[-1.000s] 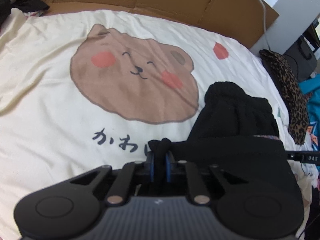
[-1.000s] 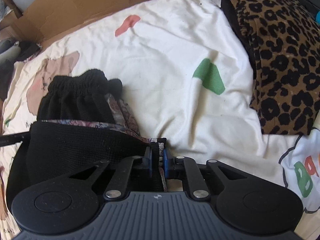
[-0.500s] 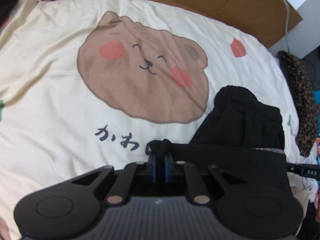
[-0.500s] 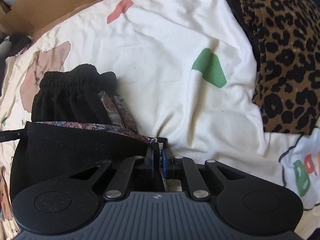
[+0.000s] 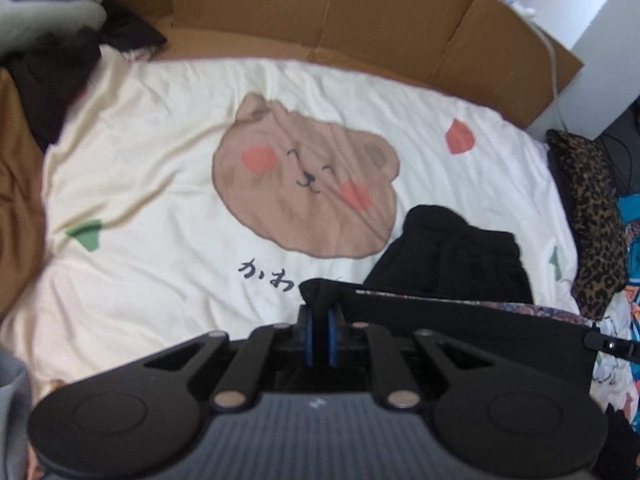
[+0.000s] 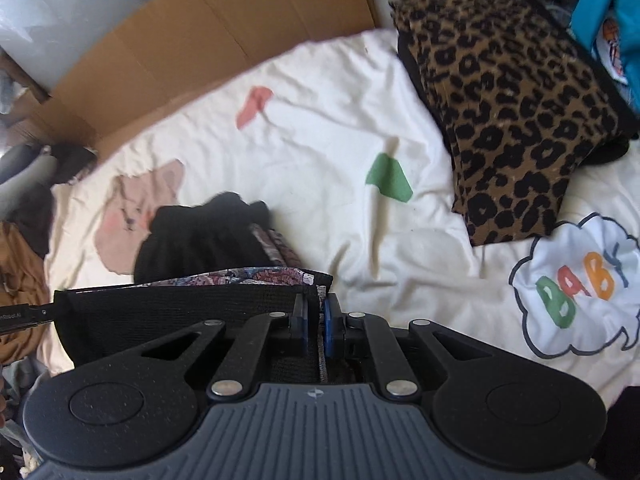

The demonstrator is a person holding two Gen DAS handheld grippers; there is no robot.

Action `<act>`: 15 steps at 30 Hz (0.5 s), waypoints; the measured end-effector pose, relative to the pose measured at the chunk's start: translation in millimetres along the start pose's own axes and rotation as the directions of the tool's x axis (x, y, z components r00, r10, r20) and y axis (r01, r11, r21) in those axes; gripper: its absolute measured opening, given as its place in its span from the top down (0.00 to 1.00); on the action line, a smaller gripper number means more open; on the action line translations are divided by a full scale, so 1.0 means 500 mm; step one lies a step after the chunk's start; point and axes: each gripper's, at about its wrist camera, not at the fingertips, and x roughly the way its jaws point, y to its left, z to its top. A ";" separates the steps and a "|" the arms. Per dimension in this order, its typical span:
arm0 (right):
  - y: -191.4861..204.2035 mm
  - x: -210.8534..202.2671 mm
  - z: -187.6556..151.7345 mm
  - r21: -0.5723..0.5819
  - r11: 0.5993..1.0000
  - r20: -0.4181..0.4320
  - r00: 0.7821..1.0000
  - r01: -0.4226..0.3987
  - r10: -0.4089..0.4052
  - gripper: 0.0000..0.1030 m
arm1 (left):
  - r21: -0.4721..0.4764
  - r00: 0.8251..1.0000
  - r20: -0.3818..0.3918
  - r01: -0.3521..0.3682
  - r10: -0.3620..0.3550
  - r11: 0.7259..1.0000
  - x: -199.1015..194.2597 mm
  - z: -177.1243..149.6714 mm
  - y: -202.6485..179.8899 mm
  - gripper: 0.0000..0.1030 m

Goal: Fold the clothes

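From the left wrist view, the left tongs (image 5: 318, 330) are clenched on a bunched corner of the black garment (image 5: 460, 256), blue pads pressed tight against the fold. The garment's edge runs taut off to the right, where a slim black tip of the other tool (image 5: 612, 346) pokes in. Beyond that stretched edge, the rest of the garment lies heaped on the cream bedsheet (image 5: 160, 184), just below the printed bear face (image 5: 304, 184) and touching its lower right edge. A cardboard wall (image 5: 360, 20) lines the far side of the bed, and a leopard-print cloth (image 5: 592, 208) sits at the right margin.

Over to the right wrist view: the right tongs (image 6: 316, 322) are clamped on the opposite corner of the black garment (image 6: 200, 236), gripping a patterned woven lining edge (image 6: 256, 276) along with the black knit. The fabric spans leftward as a flat band, the gathered part resting on the bedsheet (image 6: 320, 140) behind it. The leopard-print cloth (image 6: 512, 100) lies well apart at upper right, and a cloud print reading "BABY" (image 6: 580, 284) shows on the sheet at right. The picture is a little blurred.
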 end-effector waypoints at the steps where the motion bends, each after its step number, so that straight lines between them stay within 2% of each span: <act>1: 0.003 -0.014 -0.003 -0.006 1.000 0.010 1.000 -0.004 0.004 0.95 | 0.004 1.000 0.010 -0.004 0.004 1.000 -0.018 0.000 -0.008 0.92; 8: 0.013 -0.091 -0.021 -0.018 1.000 0.074 0.997 -0.014 0.015 0.95 | 0.034 0.997 0.079 -0.030 0.027 0.999 -0.114 -0.004 -0.066 0.92; 15: -0.007 -0.098 -0.029 -0.008 1.000 0.097 0.995 -0.002 0.003 0.95 | 0.052 0.995 0.095 -0.017 0.012 0.998 -0.112 -0.014 -0.070 0.92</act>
